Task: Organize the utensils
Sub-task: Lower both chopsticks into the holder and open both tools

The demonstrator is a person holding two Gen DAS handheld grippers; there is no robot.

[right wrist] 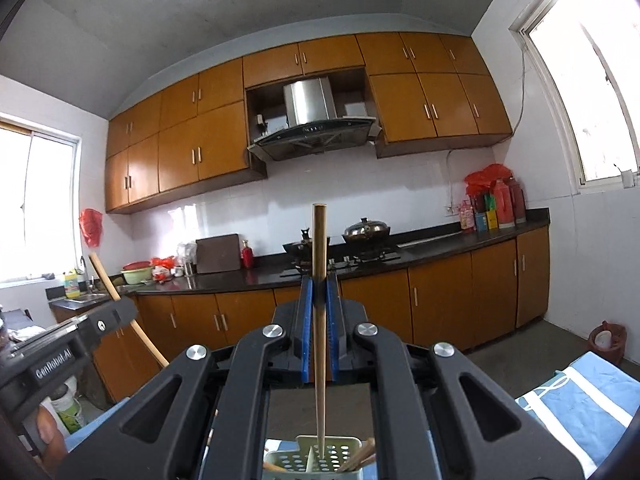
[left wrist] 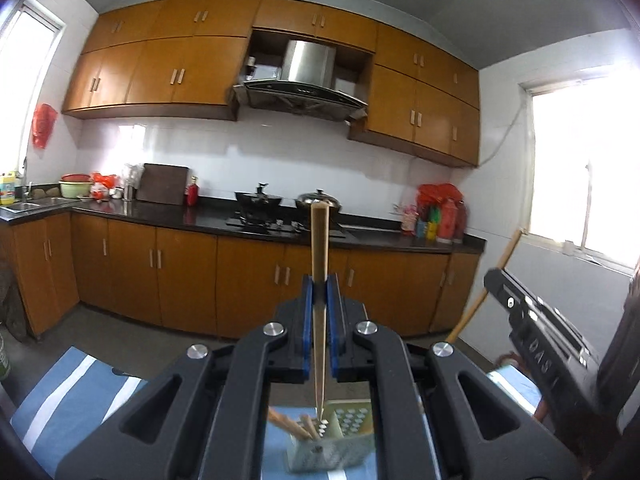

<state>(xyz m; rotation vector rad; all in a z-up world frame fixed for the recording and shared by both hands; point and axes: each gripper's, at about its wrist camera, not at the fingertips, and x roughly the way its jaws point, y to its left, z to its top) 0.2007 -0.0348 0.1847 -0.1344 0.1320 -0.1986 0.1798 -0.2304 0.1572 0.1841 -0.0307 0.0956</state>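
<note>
My left gripper (left wrist: 320, 286) is shut on a wooden chopstick (left wrist: 320, 248) that stands upright between the blue pads, its thin end down over a pale green perforated utensil holder (left wrist: 344, 440). My right gripper (right wrist: 319, 284) is shut on a second wooden chopstick (right wrist: 319, 248), also upright, with its tip just above the same holder (right wrist: 316, 460). More chopsticks (left wrist: 294, 426) lean inside the holder. Each gripper shows in the other's view: the right gripper (left wrist: 536, 320) and the left gripper (right wrist: 80, 340), both with their chopstick.
The holder stands on a blue cloth with white stripes (left wrist: 72, 396). Beyond is a kitchen with a dark counter (left wrist: 216, 218), a stove with pots (left wrist: 276, 200), wooden cabinets and a range hood (left wrist: 304, 88). A hand (right wrist: 52, 440) shows at the lower left.
</note>
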